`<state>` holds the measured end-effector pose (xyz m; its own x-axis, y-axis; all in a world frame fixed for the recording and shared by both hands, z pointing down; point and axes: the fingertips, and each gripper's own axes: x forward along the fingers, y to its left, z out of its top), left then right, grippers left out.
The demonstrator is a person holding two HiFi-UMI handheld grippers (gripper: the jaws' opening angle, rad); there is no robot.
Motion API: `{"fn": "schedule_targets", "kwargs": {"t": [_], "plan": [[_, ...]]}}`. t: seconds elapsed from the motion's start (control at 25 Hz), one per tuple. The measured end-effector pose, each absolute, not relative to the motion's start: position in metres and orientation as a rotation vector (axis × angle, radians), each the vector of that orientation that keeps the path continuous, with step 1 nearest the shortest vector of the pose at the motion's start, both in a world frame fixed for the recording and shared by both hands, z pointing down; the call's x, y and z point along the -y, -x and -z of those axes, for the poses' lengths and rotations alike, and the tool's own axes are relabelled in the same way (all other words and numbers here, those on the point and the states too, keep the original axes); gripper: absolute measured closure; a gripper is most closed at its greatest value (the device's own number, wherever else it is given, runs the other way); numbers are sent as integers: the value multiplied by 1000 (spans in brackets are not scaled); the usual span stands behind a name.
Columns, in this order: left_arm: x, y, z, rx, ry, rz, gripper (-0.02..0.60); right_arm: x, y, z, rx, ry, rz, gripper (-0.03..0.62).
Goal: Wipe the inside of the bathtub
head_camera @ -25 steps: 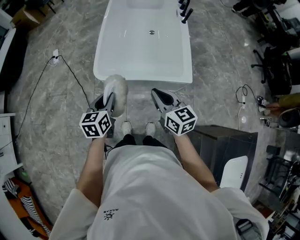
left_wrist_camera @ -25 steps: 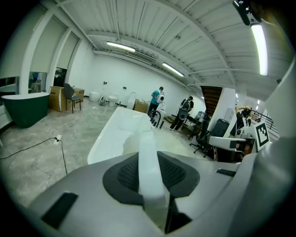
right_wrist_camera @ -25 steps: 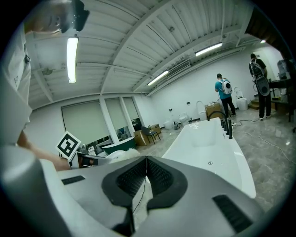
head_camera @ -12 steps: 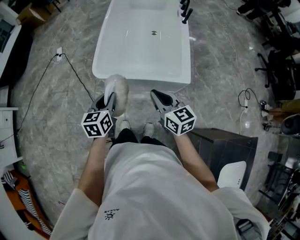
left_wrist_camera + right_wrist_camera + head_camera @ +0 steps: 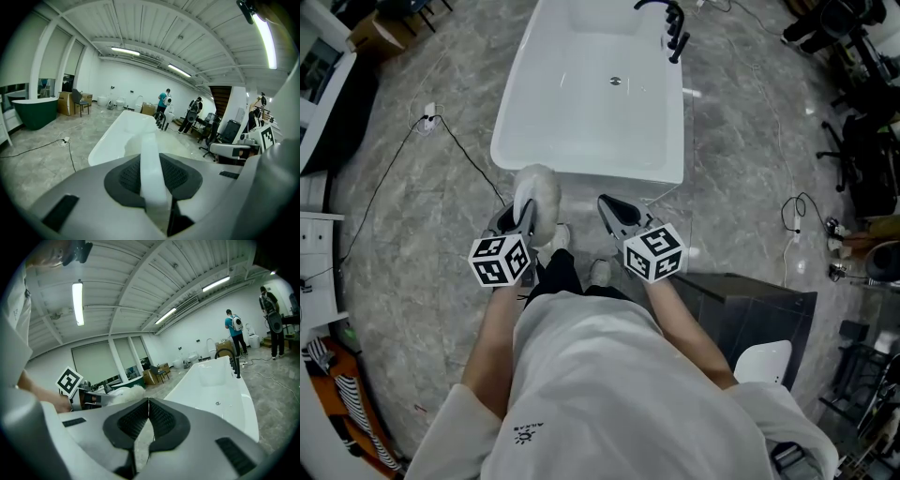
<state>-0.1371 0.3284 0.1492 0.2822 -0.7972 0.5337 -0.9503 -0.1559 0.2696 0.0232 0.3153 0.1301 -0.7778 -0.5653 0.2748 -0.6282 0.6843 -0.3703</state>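
Fingers of the left gripper point(image 5: 152, 180) clamp the white handle point(image 5: 150, 140) of a fluffy duster point(image 5: 534, 192), carried ready just short of the bathtub point(image 5: 581, 171); the right gripper point(image 5: 146, 420), beside it, is pressed together on nothing. Wiping looks not yet begun. Grey marbled floor point(image 5: 422, 234) surrounds the bathtub, and a black faucet point(image 5: 675, 28) stands at its far rim.

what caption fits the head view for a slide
Person facing the bathtub, left gripper holding a fluffy duster, right gripper shut
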Motion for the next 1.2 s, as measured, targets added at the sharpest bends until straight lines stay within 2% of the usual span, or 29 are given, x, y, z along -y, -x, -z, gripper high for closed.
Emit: {"fn": "schedule_targets", "kwargs": {"t": [0.6,1.2], "plan": [[-282,139,-181,1465,-2000,-436,486,-276,13,-142,2726,-961,-690,574],[-170,203,-214,1293,-2037,-562,486,-162,81,-165,2621,-1048,-725,576]]}}
